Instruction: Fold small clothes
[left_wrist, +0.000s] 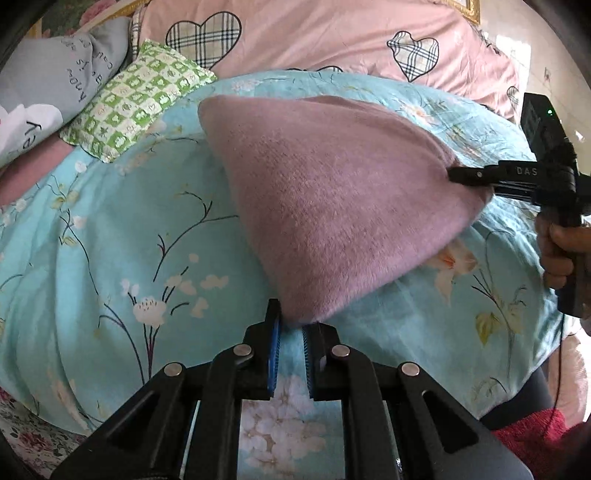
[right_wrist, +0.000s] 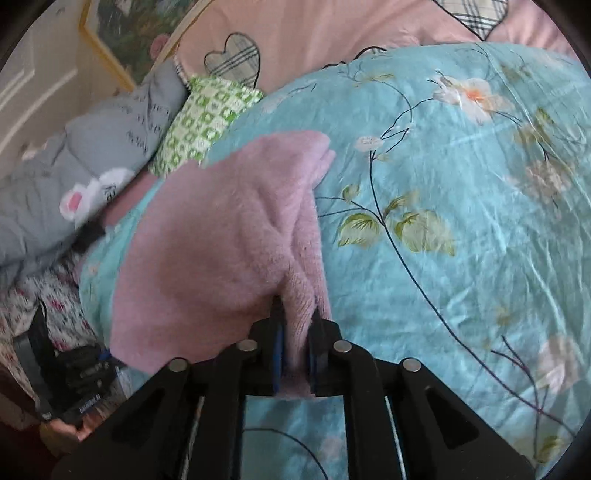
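A small fuzzy mauve-pink garment (left_wrist: 332, 192) lies folded on the light blue floral quilt (left_wrist: 110, 240). My left gripper (left_wrist: 291, 325) sits at its near corner, jaws slightly apart with the corner just at the tips. My right gripper (left_wrist: 452, 174) comes in from the right and is shut on the garment's right corner. In the right wrist view the garment (right_wrist: 207, 251) is bunched between the right gripper (right_wrist: 297, 317) pads, held firmly. The left gripper's body (right_wrist: 79, 384) shows at the lower left.
A green checked pillow (left_wrist: 136, 99) and a grey printed pillow (left_wrist: 44, 85) lie at the left. A pink duvet with plaid hearts (left_wrist: 314, 33) lies behind. A red garment (left_wrist: 532, 432) sits at the lower right. A framed picture (right_wrist: 122, 33) hangs on the wall.
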